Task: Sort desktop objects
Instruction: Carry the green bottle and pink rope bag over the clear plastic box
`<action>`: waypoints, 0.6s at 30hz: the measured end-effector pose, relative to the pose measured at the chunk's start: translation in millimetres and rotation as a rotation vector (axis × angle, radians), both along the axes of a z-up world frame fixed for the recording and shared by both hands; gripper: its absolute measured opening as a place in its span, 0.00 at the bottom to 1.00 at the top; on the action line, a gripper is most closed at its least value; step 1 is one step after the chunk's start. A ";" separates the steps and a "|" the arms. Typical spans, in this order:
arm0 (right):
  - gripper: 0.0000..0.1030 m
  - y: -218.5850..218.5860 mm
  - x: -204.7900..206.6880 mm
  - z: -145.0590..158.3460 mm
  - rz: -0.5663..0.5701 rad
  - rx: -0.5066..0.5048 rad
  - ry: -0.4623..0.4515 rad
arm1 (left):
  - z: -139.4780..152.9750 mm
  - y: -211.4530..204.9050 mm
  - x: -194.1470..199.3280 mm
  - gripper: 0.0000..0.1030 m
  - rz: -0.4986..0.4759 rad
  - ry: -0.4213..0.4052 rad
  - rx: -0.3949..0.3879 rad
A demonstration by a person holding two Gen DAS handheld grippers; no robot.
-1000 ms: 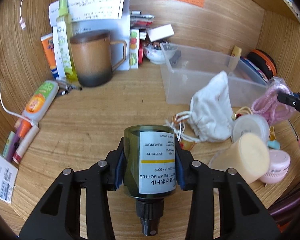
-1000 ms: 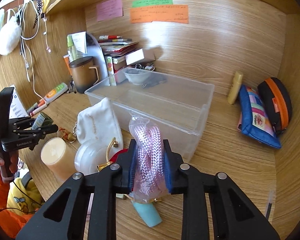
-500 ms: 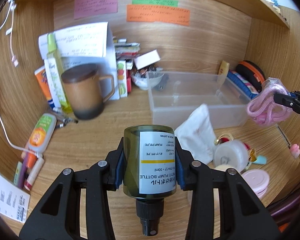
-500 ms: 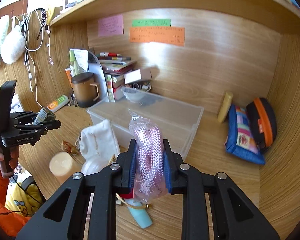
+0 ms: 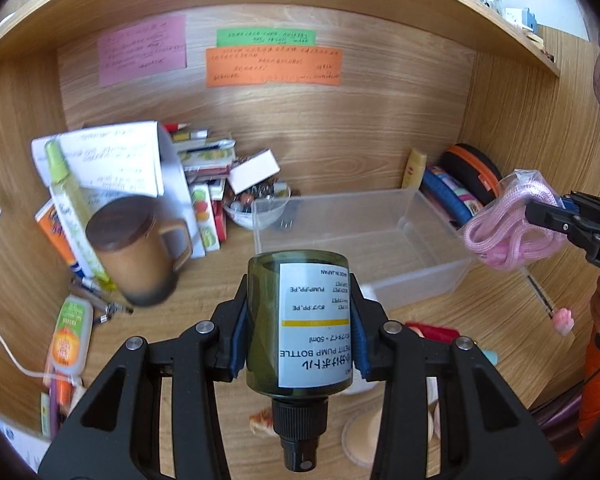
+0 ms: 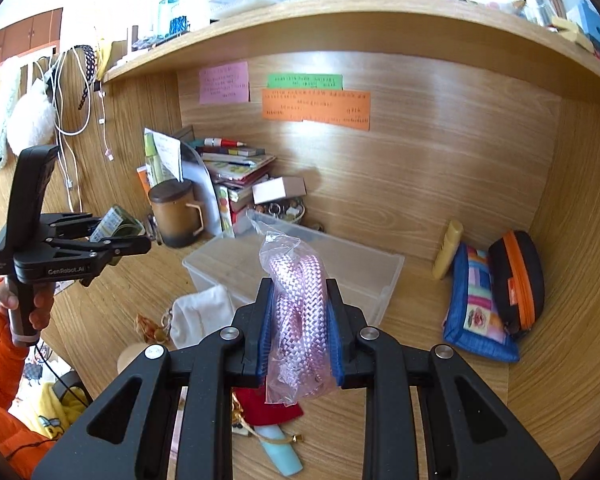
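Note:
My left gripper [image 5: 298, 316] is shut on a dark green pump bottle [image 5: 298, 320] with a white label, held high above the desk; it also shows in the right wrist view [image 6: 118, 228]. My right gripper [image 6: 300, 324] is shut on a clear bag of pink braided cord [image 6: 298, 312], held above the desk; the bag also shows in the left wrist view [image 5: 508, 232]. A clear plastic bin [image 5: 436, 276] stands on the desk in front of both grippers, also in the right wrist view [image 6: 380, 280].
A brown mug [image 5: 140, 248], papers and books stand at the back left. A blue pouch [image 6: 480, 312] and a black-orange case [image 6: 518, 276] lie at the right. A white cloth bag [image 6: 200, 312], a red item and small jars lie at the desk front.
Both grippers have risen and pulled back from the desk with their loads held. The bin and clutter now sit lower and farther away in both views.

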State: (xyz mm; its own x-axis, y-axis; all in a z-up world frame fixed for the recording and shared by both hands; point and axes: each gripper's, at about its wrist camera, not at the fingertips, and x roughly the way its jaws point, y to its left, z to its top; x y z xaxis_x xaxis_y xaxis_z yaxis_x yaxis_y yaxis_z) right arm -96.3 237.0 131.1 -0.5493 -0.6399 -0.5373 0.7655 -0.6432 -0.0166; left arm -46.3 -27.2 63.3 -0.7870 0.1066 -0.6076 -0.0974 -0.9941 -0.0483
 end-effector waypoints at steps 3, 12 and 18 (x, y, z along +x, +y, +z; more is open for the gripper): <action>0.20 -4.0 -5.8 4.2 0.014 -0.013 0.003 | 5.4 2.4 -11.2 0.40 -0.017 0.000 0.001; 0.20 -25.7 -32.9 6.5 0.026 -0.015 -0.016 | 11.8 2.9 -49.1 0.40 -0.045 -0.020 0.002; 0.20 -40.5 -57.5 -5.3 0.029 -0.008 -0.066 | 4.1 3.3 -79.8 0.40 -0.066 -0.058 0.008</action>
